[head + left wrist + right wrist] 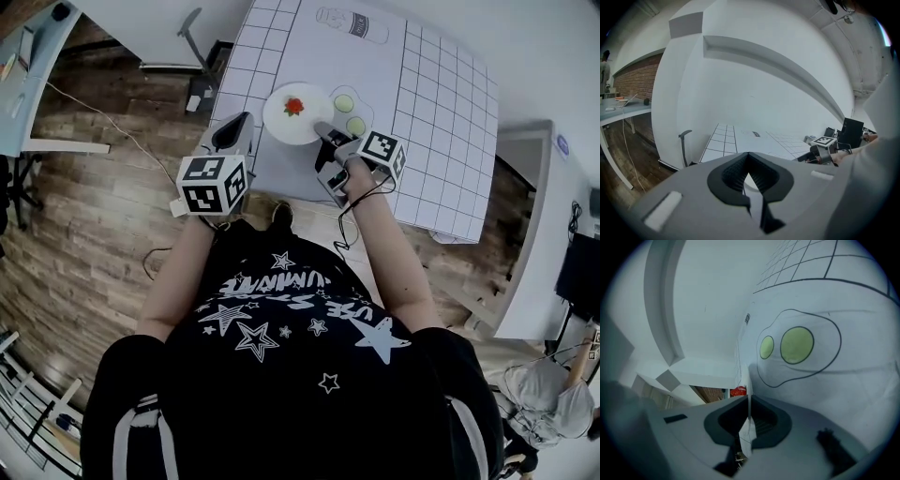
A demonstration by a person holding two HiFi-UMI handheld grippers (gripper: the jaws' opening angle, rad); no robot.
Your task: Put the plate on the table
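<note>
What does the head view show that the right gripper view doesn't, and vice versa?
Head view only: the left tool, the person's black star-print shirt, the wooden floor. Right gripper view only: the rim of the round white plate edge-on, clamped in the right tool. Both: that plate, the red piece on it, two green printed circles.

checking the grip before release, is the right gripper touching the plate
Touching. The right gripper view shows the right gripper with its jaws closed on the plate, whose thin white rim is seen edge-on between them.
</note>
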